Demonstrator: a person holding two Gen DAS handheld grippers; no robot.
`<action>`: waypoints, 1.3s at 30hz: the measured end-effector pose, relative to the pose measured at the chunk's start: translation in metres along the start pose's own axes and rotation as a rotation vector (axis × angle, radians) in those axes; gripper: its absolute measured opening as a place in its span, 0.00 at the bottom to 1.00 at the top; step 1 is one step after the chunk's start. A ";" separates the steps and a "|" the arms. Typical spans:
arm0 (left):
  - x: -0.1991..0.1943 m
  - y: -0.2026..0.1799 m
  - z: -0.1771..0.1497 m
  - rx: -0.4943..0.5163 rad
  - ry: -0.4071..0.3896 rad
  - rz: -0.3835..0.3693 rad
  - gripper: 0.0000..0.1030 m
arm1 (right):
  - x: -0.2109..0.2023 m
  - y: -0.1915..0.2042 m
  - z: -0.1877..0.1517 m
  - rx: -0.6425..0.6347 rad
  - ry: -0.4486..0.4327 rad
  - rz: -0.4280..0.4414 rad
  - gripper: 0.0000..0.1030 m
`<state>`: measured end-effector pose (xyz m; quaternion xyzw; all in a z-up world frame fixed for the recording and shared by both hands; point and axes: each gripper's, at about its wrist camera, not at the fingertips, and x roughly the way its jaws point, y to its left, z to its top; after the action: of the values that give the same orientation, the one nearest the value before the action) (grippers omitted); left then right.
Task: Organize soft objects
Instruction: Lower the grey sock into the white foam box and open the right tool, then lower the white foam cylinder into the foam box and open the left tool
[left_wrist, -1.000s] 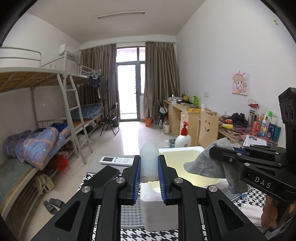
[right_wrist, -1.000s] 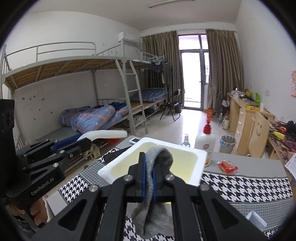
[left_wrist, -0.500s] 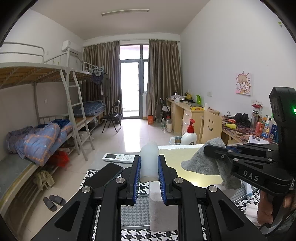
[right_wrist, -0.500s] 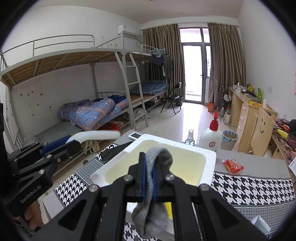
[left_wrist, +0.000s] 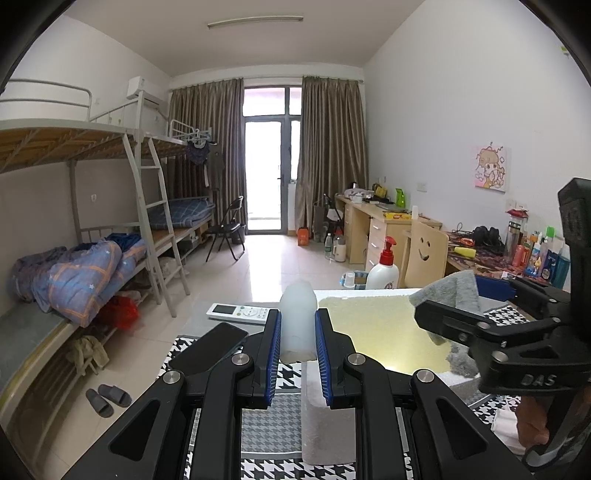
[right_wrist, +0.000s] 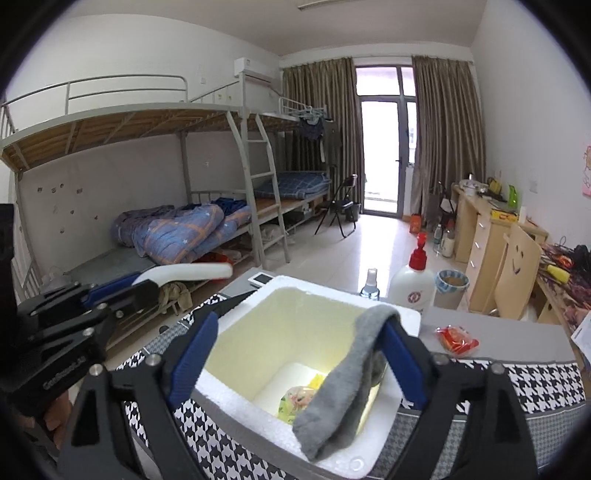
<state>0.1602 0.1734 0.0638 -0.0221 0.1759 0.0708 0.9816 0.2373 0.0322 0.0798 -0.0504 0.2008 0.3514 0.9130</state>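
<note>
A white foam box (right_wrist: 236, 398) stands open on the houndstooth cloth, with a colourful soft item (right_wrist: 299, 398) on its floor. My right gripper (right_wrist: 299, 325) hovers over the box and its jaws are opening. A grey sock (right_wrist: 343, 373) hangs draped over the right finger (right_wrist: 402, 354) alone, its lower end dangling into the box. The pads no longer press it. My left gripper (left_wrist: 297, 325) is shut on a white foam lid (left_wrist: 297, 317), held raised left of the box (left_wrist: 325, 417). In the left wrist view the right gripper (left_wrist: 476, 299) and sock (left_wrist: 454, 291) show over the box's far side.
A pump bottle (right_wrist: 412, 280), a small spray bottle (right_wrist: 369, 286) and a red packet (right_wrist: 456, 338) stand behind the box. A black phone (left_wrist: 208, 347) and a white remote (left_wrist: 240, 312) lie left of it. Bunk beds stand on the left, cluttered desks on the right.
The right jaws have sprung wide apart. The sock, pinched between them before, now hangs off one finger over the box. The left gripper and lid have stayed put.
</note>
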 end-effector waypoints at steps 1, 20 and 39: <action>0.000 0.001 0.000 0.000 0.000 0.000 0.19 | -0.001 0.000 0.000 -0.001 -0.001 0.003 0.88; 0.003 -0.004 -0.003 0.015 0.006 -0.017 0.19 | -0.002 -0.002 -0.005 -0.037 0.011 -0.002 0.94; 0.022 -0.039 0.004 0.055 0.028 -0.122 0.19 | -0.026 -0.022 -0.016 -0.022 -0.020 -0.077 0.94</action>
<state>0.1873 0.1377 0.0605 -0.0066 0.1900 0.0054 0.9818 0.2287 -0.0043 0.0746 -0.0646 0.1856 0.3187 0.9273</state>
